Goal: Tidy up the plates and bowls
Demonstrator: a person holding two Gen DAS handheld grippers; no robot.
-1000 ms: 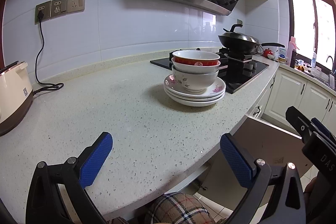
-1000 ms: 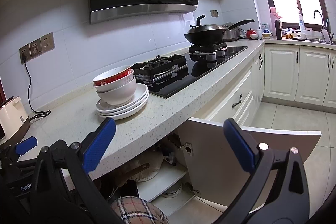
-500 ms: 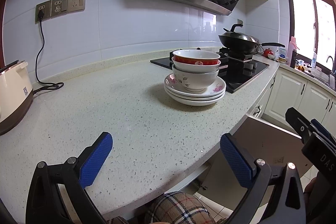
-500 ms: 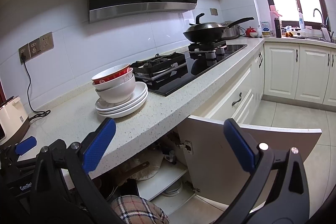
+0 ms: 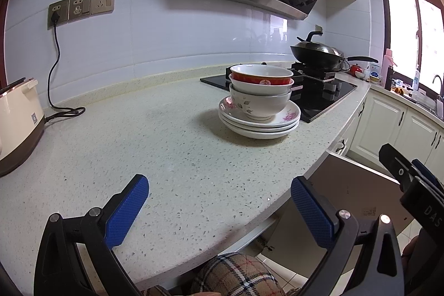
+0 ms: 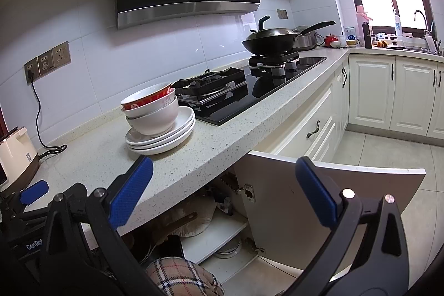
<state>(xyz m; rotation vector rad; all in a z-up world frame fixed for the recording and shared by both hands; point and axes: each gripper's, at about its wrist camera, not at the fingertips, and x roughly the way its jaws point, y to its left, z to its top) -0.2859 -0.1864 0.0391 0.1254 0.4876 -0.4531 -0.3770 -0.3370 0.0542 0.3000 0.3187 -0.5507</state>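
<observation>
On the desk (image 5: 172,157), bowls (image 5: 260,90) are nested on stacked plates (image 5: 259,124) at one o'clock; both grippers' jaws are spread wide and empty; sorted stack or pending cupboard (image 6: 319,199) storage cannot be told

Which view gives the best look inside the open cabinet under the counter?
The right wrist view. It looks under the countertop into the open cabinet, showing a shelf, dark cookware and a white dish lower down. The left wrist view shows only the cabinet door's inner face past the counter edge, nothing of the interior.

I read "DAS" on the right gripper (image 5: 424,185) body and "GenRo" on the left gripper (image 6: 33,196) body, both cut off.
</observation>
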